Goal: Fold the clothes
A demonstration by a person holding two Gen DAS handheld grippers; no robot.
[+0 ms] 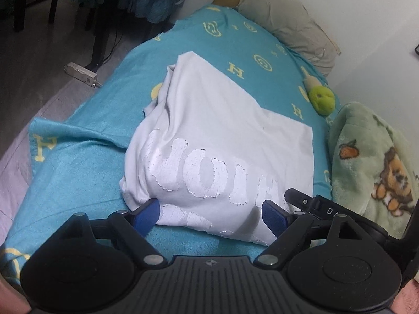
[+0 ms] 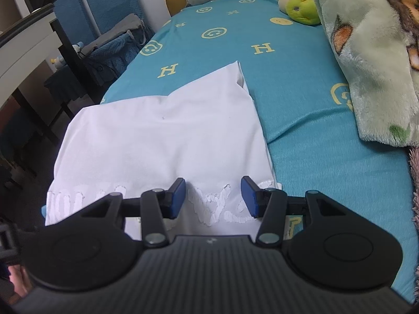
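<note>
I see one white shirt (image 1: 217, 141) lying folded on the blue bed sheet (image 1: 86, 172), near the front edge of the bed. My left gripper (image 1: 210, 216) sits low at the shirt's near edge with its jaws wide apart, and nothing is between them but flat cloth. Its left pad (image 1: 146, 216) touches the bunched corner of the shirt, and its right pad (image 1: 273, 216) rests over the near edge. My right gripper (image 2: 213, 200) hangs over the near edge of the same shirt (image 2: 162, 144), where the bumpy white letters are, and its jaws are apart too, holding nothing. The shirt's right edge runs straight in the right view, with lots of bare sheet (image 2: 309, 120) beside it for moving. On the left the shirt comes close to the side of the bed, and the floor (image 1: 34, 73) is just past that, so there is little room there. Beyond the far edge of the shirt there is open sheet up to the pillow (image 1: 290, 23). I count one gray pillow, one green plush toy (image 1: 320, 99) and one fuzzy green blanket (image 1: 371, 162) with a bear on it. The blanket lies just beside the shirt on the right, not touching it. The toy is well apart from the shirt. One white power strip (image 1: 82, 74) lies on the floor.
</note>
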